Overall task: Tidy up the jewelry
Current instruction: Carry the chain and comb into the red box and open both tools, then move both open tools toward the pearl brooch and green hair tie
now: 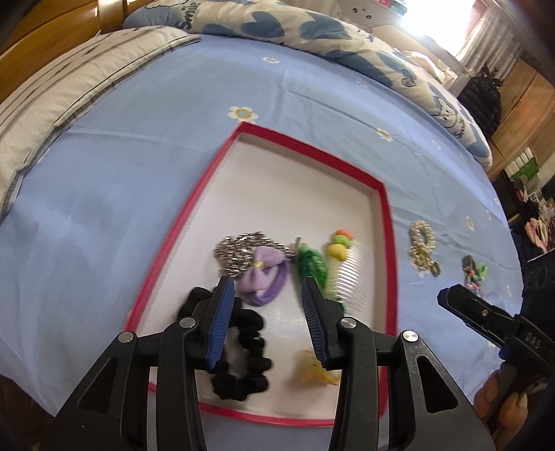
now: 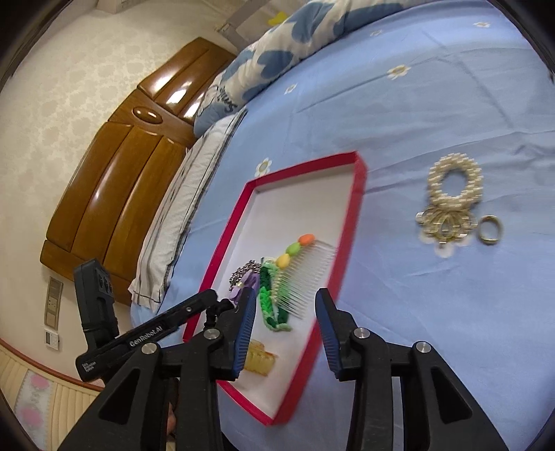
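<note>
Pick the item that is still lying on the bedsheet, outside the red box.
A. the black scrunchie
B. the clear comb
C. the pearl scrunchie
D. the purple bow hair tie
C: the pearl scrunchie lies on the blue sheet to the right of the red box, beside a small ring; the other three sit inside the box.

So the bed (image 1: pixel 145 145) has a light blue sheet with little white daisy prints. Sitting right on it is a shallow red-rimmed tray with a white floor (image 1: pixel 385 222). Off to the tray's side, straight on the sheet, there's a pearl-bead scrunchie with a gold looped charm (image 2: pixel 451 197) and a small gold ring (image 2: pixel 491 230) just beside it. Further out is a small green and pink trinket (image 1: pixel 473 270), too blurry to identify. A blue-and-white patterned duvet (image 1: pixel 312 31) is bunched along the far edge, and a grey-white striped pillow (image 1: pixel 69 90) lies near the headboard.
</note>
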Available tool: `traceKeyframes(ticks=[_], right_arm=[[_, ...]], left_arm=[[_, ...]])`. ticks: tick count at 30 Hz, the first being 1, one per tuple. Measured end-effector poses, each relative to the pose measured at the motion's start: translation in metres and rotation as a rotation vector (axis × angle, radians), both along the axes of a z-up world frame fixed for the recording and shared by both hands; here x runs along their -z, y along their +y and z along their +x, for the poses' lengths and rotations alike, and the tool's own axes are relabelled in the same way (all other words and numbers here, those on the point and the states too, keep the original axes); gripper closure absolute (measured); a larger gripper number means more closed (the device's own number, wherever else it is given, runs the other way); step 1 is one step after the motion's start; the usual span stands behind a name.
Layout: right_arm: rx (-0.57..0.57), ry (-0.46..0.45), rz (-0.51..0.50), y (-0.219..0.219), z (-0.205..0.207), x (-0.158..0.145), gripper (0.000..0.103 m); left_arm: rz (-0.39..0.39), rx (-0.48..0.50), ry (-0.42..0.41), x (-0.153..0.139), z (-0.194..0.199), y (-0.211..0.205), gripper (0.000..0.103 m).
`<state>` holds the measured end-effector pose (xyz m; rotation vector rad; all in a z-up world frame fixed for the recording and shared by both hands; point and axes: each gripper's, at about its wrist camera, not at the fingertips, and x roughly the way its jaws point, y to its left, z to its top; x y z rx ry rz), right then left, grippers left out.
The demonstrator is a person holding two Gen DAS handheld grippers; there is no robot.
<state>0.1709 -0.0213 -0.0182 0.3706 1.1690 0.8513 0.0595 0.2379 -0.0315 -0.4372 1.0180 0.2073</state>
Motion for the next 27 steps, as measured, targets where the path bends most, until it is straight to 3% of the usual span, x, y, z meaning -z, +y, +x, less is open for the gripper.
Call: traceKeyframes(ticks=[15,27], right_arm=[[0.187,-0.083,-0.090,-0.108,-0.003,-0.007,0.062],[0.361,-0.069,-0.125,-0.196,0.005,0.002,0.062]], left_arm=[[-0.003,0.148,-0.032,-0.020,0.024,-0.071,0.065],[0.012,0.270,-0.036,-0.023,0.054,-0.132,0.065]])
